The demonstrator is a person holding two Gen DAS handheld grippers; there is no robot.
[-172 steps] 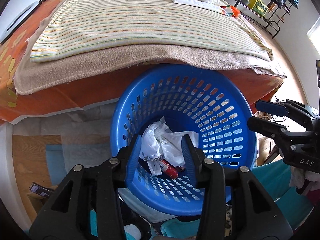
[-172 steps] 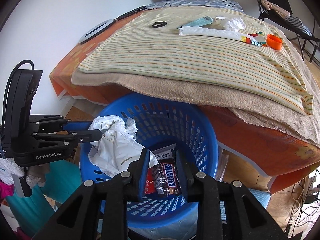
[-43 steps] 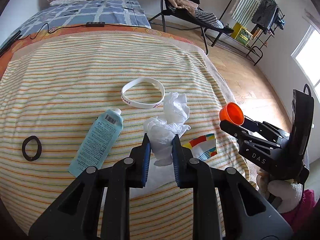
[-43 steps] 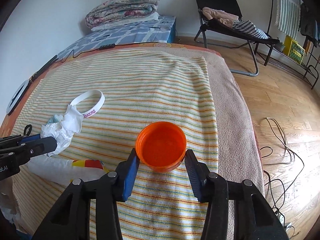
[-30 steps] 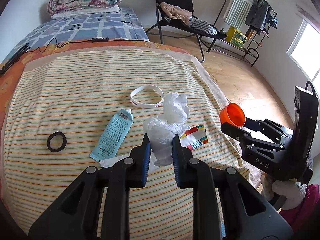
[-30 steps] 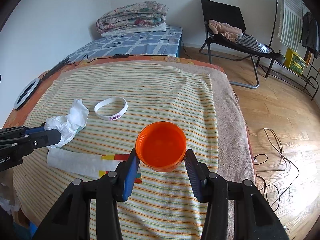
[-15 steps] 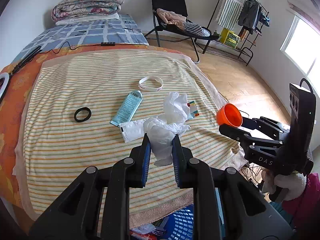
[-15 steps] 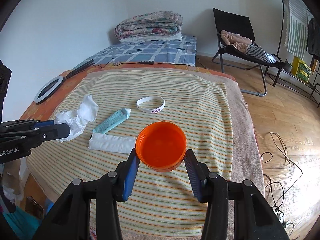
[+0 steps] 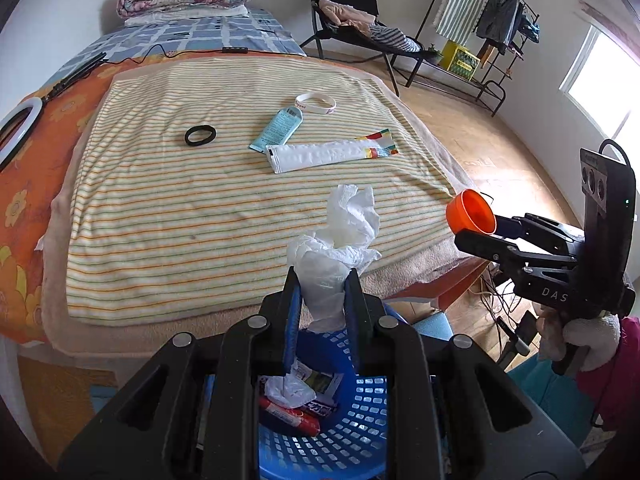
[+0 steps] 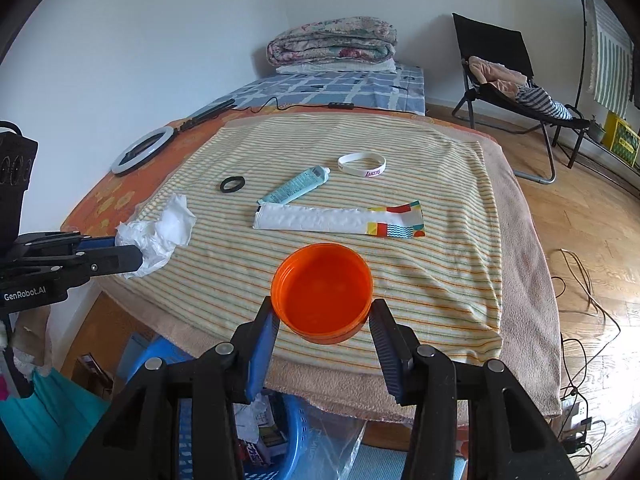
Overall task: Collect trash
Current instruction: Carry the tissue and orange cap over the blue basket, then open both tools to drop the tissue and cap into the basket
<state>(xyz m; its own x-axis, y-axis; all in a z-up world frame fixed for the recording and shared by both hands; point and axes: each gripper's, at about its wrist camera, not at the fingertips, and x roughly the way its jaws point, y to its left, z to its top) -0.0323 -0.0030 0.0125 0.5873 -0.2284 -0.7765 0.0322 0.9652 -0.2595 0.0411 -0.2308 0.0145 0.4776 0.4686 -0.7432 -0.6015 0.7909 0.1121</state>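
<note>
My left gripper is shut on a crumpled white tissue and hangs over the near rim of the blue basket, which holds wrappers and paper. My right gripper is shut on an orange lid held open side up, just past the bed's front edge. In the left wrist view the right gripper with the orange lid hangs off the bed's right corner. In the right wrist view the left gripper and its tissue are at the left.
On the striped blanket lie a long white wrapper, a teal tube, a white wristband and a black ring. A ring light lies at the bed's left. Cables trail over the wooden floor.
Both grippers have drawn back from the middle of the bed toward its front edge with the tissue and the lid still held. The blue basket has come into view below the left gripper.
</note>
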